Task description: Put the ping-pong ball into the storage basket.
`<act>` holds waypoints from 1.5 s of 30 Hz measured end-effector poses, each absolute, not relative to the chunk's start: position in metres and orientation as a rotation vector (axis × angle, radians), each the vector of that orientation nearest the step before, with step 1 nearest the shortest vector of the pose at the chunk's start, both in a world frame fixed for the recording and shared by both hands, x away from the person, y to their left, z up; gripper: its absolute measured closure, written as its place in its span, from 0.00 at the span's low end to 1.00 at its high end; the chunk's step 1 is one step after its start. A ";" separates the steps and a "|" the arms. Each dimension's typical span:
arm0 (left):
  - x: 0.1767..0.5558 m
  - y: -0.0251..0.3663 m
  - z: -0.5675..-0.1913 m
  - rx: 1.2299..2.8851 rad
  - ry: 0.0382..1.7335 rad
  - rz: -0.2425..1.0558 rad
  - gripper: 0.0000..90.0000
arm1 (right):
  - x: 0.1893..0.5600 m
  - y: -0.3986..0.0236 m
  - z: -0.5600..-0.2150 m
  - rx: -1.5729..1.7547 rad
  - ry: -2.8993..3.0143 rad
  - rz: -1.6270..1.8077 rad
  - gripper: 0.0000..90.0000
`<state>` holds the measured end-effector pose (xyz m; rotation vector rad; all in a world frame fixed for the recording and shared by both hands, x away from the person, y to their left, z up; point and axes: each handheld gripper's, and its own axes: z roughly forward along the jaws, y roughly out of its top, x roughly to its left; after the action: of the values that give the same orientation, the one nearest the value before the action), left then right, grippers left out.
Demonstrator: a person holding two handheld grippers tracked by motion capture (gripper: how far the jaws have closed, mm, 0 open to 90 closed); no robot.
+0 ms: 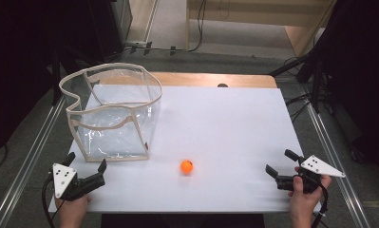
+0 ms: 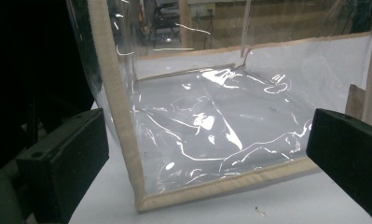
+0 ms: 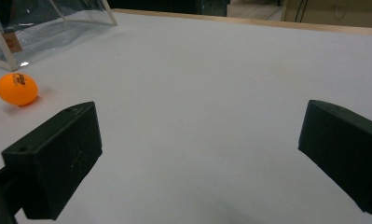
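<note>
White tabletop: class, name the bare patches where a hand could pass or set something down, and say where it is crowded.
Free: the wide stretch of white tabletop between the clear bag and the right gripper. Crowded: the near left corner, where the left gripper sits close to the bag, with the orange ball beside.

We see a bag (image 1: pixel 112 114) of clear glossy plastic, crinkled, with beige cloth edging; a smooth orange plastic ball (image 1: pixel 186 166); and a matt white table (image 1: pixel 225 128) with a wooden rim.

High view: overhead, facing forward across the table (image 1: pixel 225 118). Gripper views: low, close. Left faces the clear bag (image 2: pixel 211 130); right shares bag and orange ball (image 3: pixel 17 88), upper left.
</note>
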<state>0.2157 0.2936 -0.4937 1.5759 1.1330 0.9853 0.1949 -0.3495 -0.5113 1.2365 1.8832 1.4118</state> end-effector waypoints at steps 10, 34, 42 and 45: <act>0.215 0.294 -0.494 1.578 1.126 0.974 0.00 | 0.188 -0.344 -0.496 1.183 1.900 1.401 0.00; 0.213 0.294 -0.494 1.575 1.123 0.970 0.00 | 0.206 -0.293 -0.451 0.985 2.160 1.392 0.00; 0.213 0.295 -0.494 1.575 1.122 0.966 0.00 | 0.217 -0.269 -0.436 0.919 2.218 1.360 0.00; 0.213 0.295 -0.494 1.575 1.122 0.968 0.00 | 0.218 -0.263 -0.434 0.910 2.238 1.311 0.00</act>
<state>0.2126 0.2948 -0.4942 1.5748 1.1218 0.9677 0.2183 -0.2627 -0.4340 0.9097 2.2383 1.3105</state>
